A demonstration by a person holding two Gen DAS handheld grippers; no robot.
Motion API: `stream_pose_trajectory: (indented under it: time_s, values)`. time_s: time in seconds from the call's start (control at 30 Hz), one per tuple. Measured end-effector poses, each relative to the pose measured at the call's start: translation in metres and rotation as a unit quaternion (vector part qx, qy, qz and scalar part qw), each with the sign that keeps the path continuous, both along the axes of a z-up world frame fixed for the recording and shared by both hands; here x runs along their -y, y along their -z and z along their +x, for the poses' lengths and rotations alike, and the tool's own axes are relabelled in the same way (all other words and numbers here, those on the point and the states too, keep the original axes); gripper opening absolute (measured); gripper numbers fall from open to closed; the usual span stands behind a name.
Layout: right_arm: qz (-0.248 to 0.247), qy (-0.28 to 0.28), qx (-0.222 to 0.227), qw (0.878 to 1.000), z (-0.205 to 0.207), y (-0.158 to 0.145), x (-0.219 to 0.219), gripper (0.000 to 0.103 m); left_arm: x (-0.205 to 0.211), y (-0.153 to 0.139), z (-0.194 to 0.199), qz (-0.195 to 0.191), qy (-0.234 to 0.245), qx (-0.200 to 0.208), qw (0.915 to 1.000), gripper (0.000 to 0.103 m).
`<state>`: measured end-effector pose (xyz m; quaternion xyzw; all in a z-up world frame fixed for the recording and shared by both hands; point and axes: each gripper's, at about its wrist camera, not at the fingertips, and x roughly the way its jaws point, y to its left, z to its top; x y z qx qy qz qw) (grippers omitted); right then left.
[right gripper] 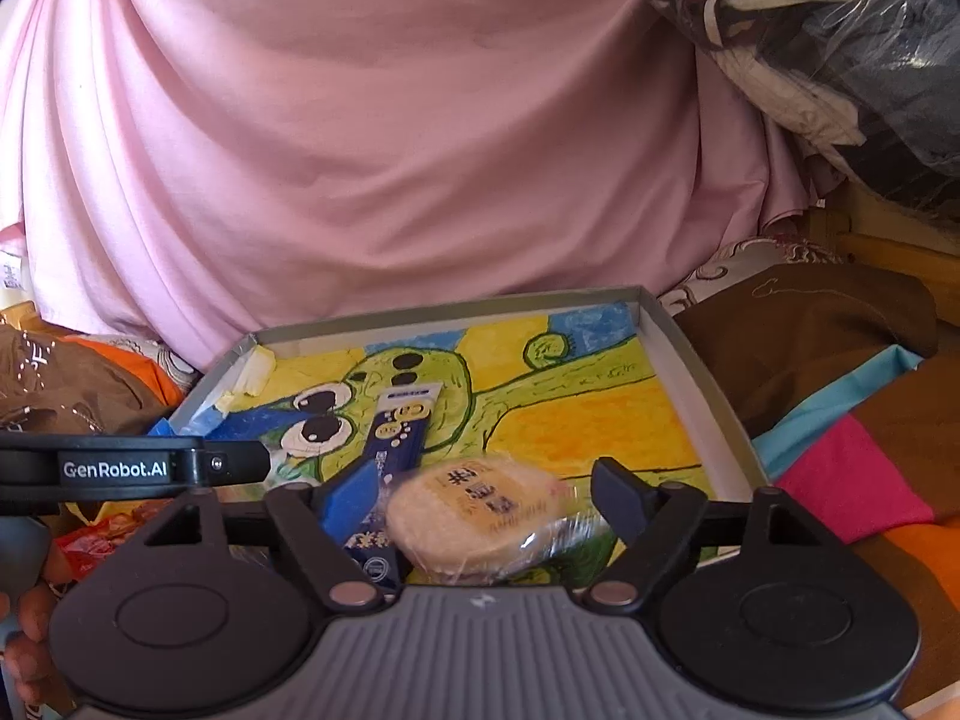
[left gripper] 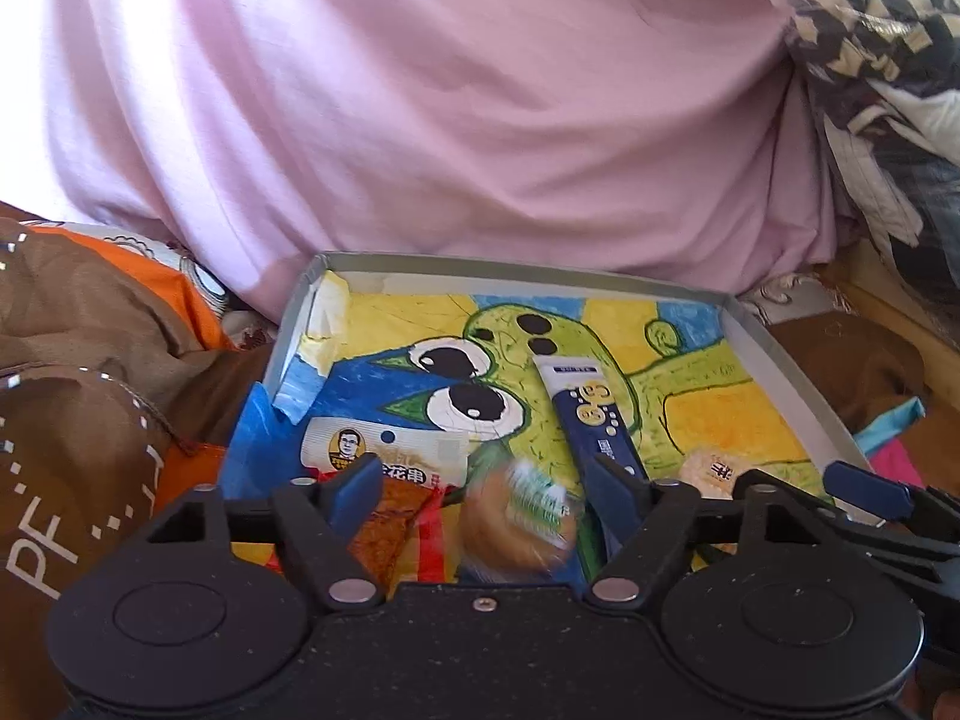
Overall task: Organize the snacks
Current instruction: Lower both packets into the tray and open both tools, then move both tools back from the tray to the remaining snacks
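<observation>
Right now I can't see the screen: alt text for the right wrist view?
The open right hand-held gripper frames a round wrapped rice cracker in a shallow tray, beside a blue packet, pink cloth behind.

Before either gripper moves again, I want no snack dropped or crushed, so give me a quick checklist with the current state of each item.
1. Left gripper open: ok, its jaws stand wide apart.
2. Green-wrapped round snack gripped by it: cannot tell; the snack is blurred between the jaws, and no finger visibly touches it.
3. Right gripper open: ok, jaws wide apart.
4. Round rice cracker gripped: not ok, it sits between the fingers with a gap on each side.
5. Room in the tray: ok, the yellow painted area is bare.
6. Blue stick packet inside the tray: ok, lying flat.
</observation>
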<state>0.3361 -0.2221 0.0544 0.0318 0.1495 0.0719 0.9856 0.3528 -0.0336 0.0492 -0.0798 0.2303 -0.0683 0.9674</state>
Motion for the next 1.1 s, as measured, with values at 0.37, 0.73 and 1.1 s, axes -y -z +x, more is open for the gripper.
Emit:
stream_pose_trajectory:
  time_s: [0.37, 0.73, 1.1]
  values:
    - [-0.010, 0.014, 0.058, 0.998, -0.035, -0.023, 0.007, 0.101, -0.015, -0.017, -0.026, -0.058, -0.021, 0.022, 0.9979, 0.099]
    - [-0.037, 0.019, 0.132, 0.990, -0.097, -0.047, 0.008, 0.103, -0.024, -0.045, -0.087, -0.076, -0.024, 0.097, 0.9921, 0.102]
    - [-0.041, 0.023, 0.133, 0.990, -0.152, -0.037, 0.012, 0.103, -0.027, -0.030, -0.137, -0.047, 0.008, 0.063, 0.9969, 0.102]
